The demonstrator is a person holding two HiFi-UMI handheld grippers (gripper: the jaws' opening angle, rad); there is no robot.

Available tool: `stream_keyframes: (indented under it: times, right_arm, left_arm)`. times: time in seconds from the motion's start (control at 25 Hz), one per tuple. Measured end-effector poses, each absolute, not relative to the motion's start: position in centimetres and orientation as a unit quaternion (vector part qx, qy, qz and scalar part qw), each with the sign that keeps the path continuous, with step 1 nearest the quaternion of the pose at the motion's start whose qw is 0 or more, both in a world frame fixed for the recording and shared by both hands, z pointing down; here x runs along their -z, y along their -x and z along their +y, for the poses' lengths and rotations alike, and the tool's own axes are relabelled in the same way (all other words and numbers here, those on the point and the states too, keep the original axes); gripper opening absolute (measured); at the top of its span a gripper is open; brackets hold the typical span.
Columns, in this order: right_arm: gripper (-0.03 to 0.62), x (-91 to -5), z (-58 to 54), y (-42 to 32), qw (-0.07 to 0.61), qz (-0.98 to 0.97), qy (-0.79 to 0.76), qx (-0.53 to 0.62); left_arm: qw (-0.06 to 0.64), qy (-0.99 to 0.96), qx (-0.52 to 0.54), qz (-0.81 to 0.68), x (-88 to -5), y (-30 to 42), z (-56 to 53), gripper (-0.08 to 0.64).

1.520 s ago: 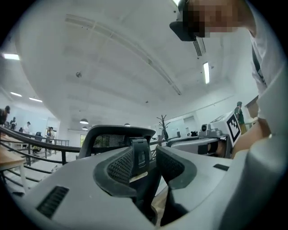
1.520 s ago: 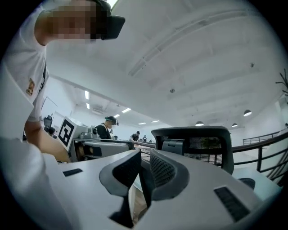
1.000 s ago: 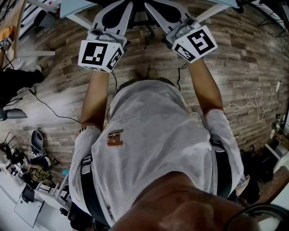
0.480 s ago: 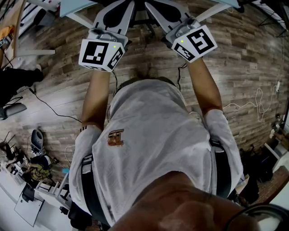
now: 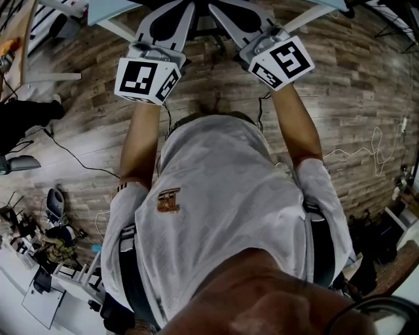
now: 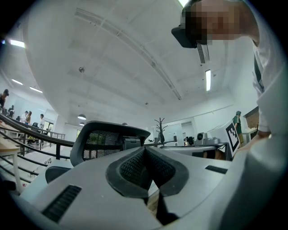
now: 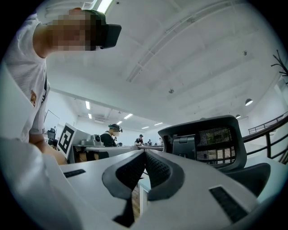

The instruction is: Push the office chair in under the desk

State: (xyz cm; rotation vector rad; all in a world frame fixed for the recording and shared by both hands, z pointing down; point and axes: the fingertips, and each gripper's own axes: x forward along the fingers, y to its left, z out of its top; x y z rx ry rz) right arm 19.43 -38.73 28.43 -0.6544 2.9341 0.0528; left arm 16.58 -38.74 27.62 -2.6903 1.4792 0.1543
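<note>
The left gripper [image 6: 145, 149] and right gripper [image 7: 145, 152] are both closed on nothing, their ribbed black pads [image 6: 131, 168] pressed together. They point toward the office chair [image 7: 211, 143], which stands just ahead by the pale worktop [image 5: 111, 10]; how far its seat sits under I cannot tell. Any push inward is best set evenly on the hard curved frame, not the springy mesh back.

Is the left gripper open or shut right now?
Shut: the left gripper shows its jaws meeting at the tips in its own view, with nothing between them.
</note>
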Motion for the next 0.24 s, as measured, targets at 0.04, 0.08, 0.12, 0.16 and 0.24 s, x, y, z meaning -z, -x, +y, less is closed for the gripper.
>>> stream_keyframes:
  times: [0.04, 0.08, 0.12, 0.16, 0.24]
  right_arm:
    - [0.034, -28.48, -38.88, -19.36, 0.067, 0.974, 0.217, -0.017]
    - [0.034, -28.53, -39.02, -19.33, 0.067, 0.974, 0.217, -0.017]
    - [0.035, -28.56, -39.14, -19.34, 0.067, 0.974, 0.217, -0.017]
    - [0.035, -28.57, -39.24, -19.35, 0.067, 0.974, 0.217, -0.017]
    - [0.034, -28.59, -39.42, -19.4, 0.067, 0.974, 0.217, -0.017]
  left_arm:
    - [0.034, 0.875, -0.05, 0.481, -27.7, -16.53, -38.89, 0.019]
    - [0.033, 0.875, -0.05, 0.481, -27.75, -16.52, -39.03, 0.018]
    - [0.032, 0.875, -0.048, 0.481, -27.78, -16.53, -39.14, 0.019]
    - [0.031, 0.875, -0.047, 0.481, -27.78, -16.56, -39.23, 0.02]
    - [0.031, 0.875, -0.046, 0.481, -27.79, -16.63, -39.36, 0.02]
